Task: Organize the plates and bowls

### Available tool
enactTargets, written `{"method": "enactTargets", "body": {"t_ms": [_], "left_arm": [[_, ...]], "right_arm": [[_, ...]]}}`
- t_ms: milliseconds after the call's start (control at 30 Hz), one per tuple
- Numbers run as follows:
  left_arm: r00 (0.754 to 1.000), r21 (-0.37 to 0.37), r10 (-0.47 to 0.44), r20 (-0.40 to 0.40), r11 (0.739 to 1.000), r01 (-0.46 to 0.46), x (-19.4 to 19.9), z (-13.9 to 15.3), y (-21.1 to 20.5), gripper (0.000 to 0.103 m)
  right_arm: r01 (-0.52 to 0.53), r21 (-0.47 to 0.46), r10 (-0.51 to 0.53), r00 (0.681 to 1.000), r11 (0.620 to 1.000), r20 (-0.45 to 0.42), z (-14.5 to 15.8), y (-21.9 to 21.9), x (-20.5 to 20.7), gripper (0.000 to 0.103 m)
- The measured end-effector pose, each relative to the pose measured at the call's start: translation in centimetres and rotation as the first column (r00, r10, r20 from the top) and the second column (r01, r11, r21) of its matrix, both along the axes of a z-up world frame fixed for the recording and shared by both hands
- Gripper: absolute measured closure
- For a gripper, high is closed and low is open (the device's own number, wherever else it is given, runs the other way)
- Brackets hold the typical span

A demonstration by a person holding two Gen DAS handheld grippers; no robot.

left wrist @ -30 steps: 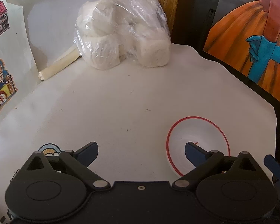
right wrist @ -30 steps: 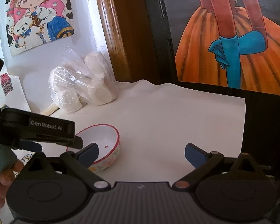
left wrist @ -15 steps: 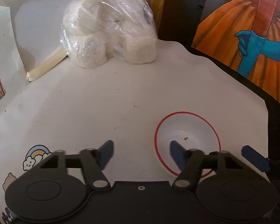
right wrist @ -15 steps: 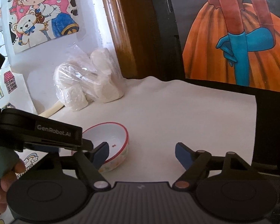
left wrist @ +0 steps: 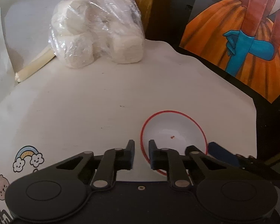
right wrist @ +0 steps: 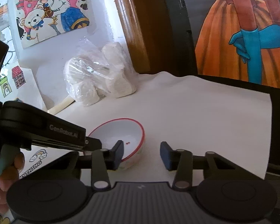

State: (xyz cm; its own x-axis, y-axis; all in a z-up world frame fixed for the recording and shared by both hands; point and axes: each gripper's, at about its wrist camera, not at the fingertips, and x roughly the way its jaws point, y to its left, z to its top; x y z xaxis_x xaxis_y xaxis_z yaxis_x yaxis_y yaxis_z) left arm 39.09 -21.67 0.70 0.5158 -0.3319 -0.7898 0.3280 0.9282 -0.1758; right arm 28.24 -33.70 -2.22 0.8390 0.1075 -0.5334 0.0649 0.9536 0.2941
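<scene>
White, red-rimmed bowl (left wrist: pixel 173 130) sits on the tabletop (left wrist: pixel 95 100); from the left wrist, the left tool (left wrist: pixel 141 154) straddles its near-left rim, fingers nearly shut, though a firm pinch cannot be told. From the right wrist, the right tool (right wrist: pixel 141 154) is closing empty, the bowl (right wrist: pixel 121 136) toward its left finger.

"GenRobot.AI" on left tool (right wrist: pixel 95 145) — "YTHING" on table sheet (right wrist: pixel 30 169)
</scene>
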Motion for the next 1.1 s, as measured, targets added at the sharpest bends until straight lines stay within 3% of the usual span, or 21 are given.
{"method": "enactTargets", "body": {"t_ms": [233, 733, 1100], "left_arm": [[1.0, -0.011, -0.018, 0.0, 1.0, 0.018, -0.3, 0.1, 0.0, 0.09], [1.0, -0.02, -0.011, 0.003, 1.0, 0.011, -1.1, 0.8, 0.7, 0.092], [0.999, -0.049, -0.002, 0.032, 0.999, 0.003, -3.5, 3.1, 2.3, 0.091]], "right_arm": [[-0.018, 0.032, 0.018, 1.0, 0.999, -0.006, 0.0, 0.1, 0.2, 0.076], [-0.017, 0.071, 0.018, 1.0, 0.997, -0.011, 0.2, -0.1, -0.6, 0.08], [-0.028, 0.066, 0.025, 0.999, 0.997, 0.037, 2.3, 0.4, -2.9, 0.08]]}}
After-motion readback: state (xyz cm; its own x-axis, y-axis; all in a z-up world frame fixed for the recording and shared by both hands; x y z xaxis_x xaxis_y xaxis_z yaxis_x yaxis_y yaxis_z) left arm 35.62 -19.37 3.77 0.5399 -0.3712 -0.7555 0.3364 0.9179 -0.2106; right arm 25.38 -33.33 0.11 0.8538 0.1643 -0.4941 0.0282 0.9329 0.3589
